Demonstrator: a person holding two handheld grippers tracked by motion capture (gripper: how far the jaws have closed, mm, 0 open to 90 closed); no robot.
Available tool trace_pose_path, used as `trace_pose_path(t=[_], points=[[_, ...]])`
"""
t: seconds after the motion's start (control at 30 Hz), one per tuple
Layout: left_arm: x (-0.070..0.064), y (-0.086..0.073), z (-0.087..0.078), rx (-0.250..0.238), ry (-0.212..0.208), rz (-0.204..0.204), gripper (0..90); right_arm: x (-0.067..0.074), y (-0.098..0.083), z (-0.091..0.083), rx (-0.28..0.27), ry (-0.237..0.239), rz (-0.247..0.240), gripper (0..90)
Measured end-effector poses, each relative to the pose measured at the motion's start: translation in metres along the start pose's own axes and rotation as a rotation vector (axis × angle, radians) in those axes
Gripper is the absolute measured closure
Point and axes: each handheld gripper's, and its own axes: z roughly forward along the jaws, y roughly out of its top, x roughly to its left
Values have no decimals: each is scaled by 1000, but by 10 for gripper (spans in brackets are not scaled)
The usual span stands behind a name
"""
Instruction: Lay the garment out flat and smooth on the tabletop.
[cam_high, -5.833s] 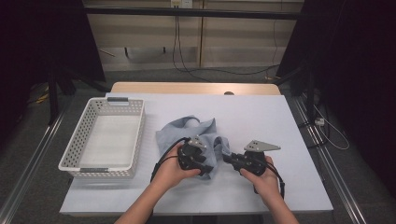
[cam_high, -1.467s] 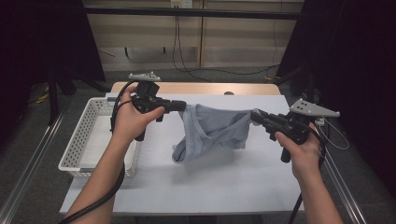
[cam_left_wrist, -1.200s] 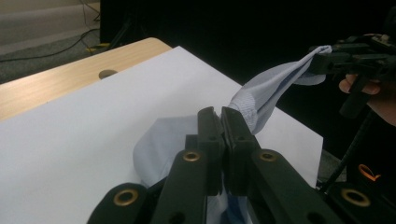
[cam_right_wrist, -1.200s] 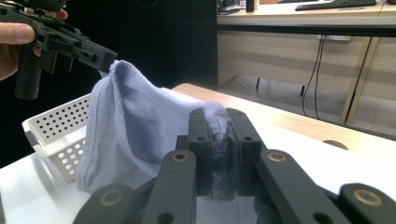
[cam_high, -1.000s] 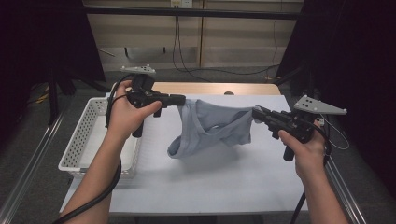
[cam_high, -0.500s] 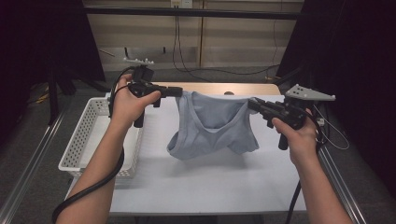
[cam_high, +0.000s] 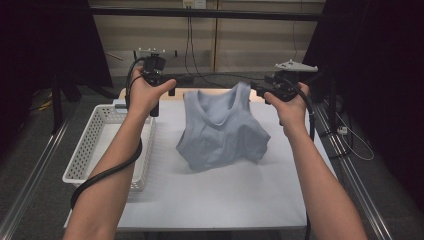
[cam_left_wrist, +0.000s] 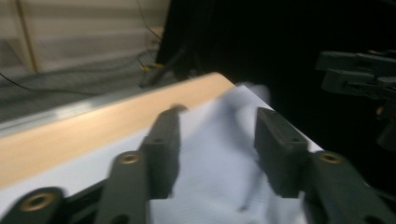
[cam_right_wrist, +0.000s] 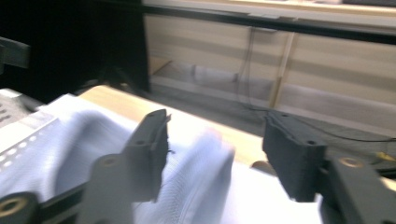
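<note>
At the left edge of the worktop (cam_high: 220, 200) sits a white perforated basket (cam_high: 90, 150), long side running away from the person, with nothing visible in it. Above its far end the left hand (cam_high: 142, 95) holds the left gripper (cam_high: 182, 82) raised, pointing toward the middle; a black cable (cam_high: 105, 172) loops down from it under the forearm. The left gripper view looks along its jaws — they stand apart and have just been opening, with pale cloth lying below and between them but not pressed by either pad. In the middle is the light blue sleeveless top (cam_high: 220, 130): its neckline faces the person, its upper edge is up near the level of the grippers, its lower body bunches and sags onto the white worktop, roughly central and toward the far side. Whether any part of it hangs from a jaw cannot be told from the high view. To the right, the right hand (cam_high: 290, 102) carries the right gripper (cam_high: 255, 89), level, pointing toward the top's right shoulder strap, a grey three-cornered plate (cam_high: 295, 66) on its upper side. The right gripper view shows these jaws also apart, just opened, with a fold of the blurred blue fabric (cam_right_wrist: 187, 177) rising between them and lying against the left one — the other pad stands clear of it.
</note>
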Motion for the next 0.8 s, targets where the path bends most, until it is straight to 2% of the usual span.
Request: trace_pose_path(t=[0.03, 0.07, 0.1, 0.13, 0.17, 0.23, 0.27, 0.3, 0.4, 0.43, 0.57, 0.63, 0.77, 0.8], points=[[0, 0, 0, 0, 0, 0, 454, 0, 0, 0, 0, 0, 0, 397], [-2, -5, -1, 1, -6, 3, 406, 3, -10, -6, 5, -7, -19, 360], [-3, -11, -2, 8, -10, -6, 406, 3, -10, -6, 5, -7, -19, 360], [-6, -23, -2, 46, -16, -17, 351, 6, -21, -12, 25, 28, -8, 332], [-6, -23, -2, 46, -16, -17, 350, 6, -21, -12, 25, 28, -8, 332], [-10, -35, -2, 55, -19, -18, 338, 10, -33, -19, 41, 42, -17, 313], [-15, -46, -2, 60, -13, -14, 288, 13, -44, -26, 47, 63, -22, 300], [-15, -46, -2, 60, -13, -14, 276, 13, -44, -26, 47, 63, -22, 300], [-23, -65, -1, 86, -23, -16, 249, 18, -68, -37, 65, 79, -16, 286], [-23, -65, -1, 86, -23, -16, 247, 18, -68, -37, 65, 79, -16, 286], [-31, -81, 1, 98, -28, -7, 227, 19, -96, -47, 79, 94, 0, 271], [-34, -92, 4, 111, -29, -10, 215, 19, -105, -51, 80, 97, 8, 267], [-34, -102, 6, 130, -23, -7, 203, 18, -118, -54, 84, 99, 16, 264], [-35, -108, 7, 139, -14, 1, 195, 18, -126, -55, 94, 97, 16, 254]])
